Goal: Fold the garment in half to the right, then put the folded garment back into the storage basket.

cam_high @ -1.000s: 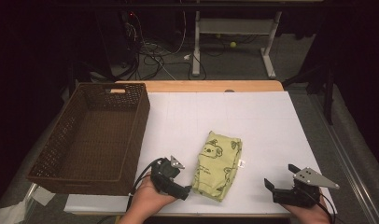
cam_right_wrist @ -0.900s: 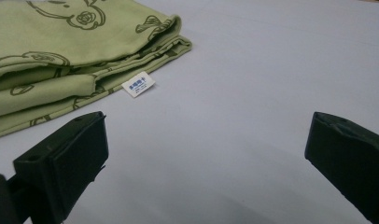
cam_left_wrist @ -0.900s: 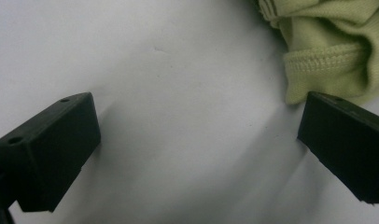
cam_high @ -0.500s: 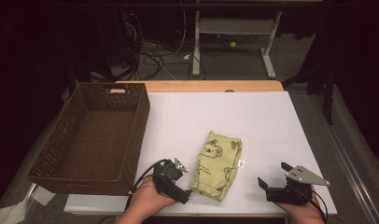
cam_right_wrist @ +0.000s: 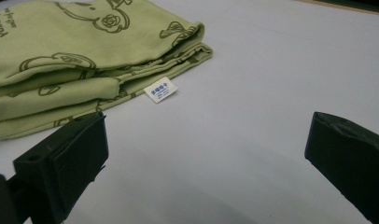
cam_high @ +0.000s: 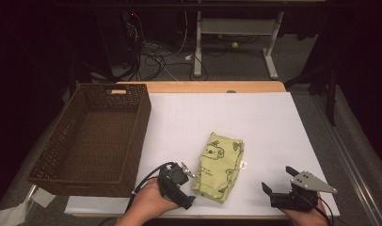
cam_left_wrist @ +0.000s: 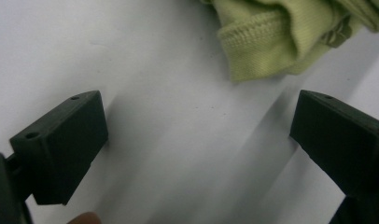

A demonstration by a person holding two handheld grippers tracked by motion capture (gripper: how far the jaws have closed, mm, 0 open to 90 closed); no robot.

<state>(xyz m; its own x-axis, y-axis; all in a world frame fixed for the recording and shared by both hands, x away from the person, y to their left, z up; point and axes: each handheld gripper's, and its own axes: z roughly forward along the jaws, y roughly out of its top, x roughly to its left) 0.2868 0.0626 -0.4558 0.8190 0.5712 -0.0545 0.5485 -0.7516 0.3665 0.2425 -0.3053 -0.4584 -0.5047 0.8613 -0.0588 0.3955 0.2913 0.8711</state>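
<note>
At the far left of the table [cam_high: 274,122], a brown wicker basket [cam_high: 92,139] sat with its long side running away from the person, nothing lying in it that the high view showed. Just right of its near corner, the left gripper [cam_high: 185,170] was held low over the white surface, a black cable looping back from it toward the hand [cam_high: 149,205]. Its jaws stood wide apart with bare table between them; in the left gripper view a stitched hem of the cloth [cam_left_wrist: 290,32] lay just ahead of the jaws and not between them.

The cloth [cam_high: 220,167] lay near the middle of the table's near half, a folded light green piece printed with darker green cartoon figures, its long side angled slightly away from the person. The left gripper was just beside its near left corner. A small white tag [cam_right_wrist: 160,89] stuck out from its right edge onto the table.

Farther right, well apart from the cloth, the right gripper [cam_high: 279,180] rested near the table's front edge with its grey plate on top. Its jaws were also wide open, holding nothing, pointed toward the cloth's tagged side.
</note>
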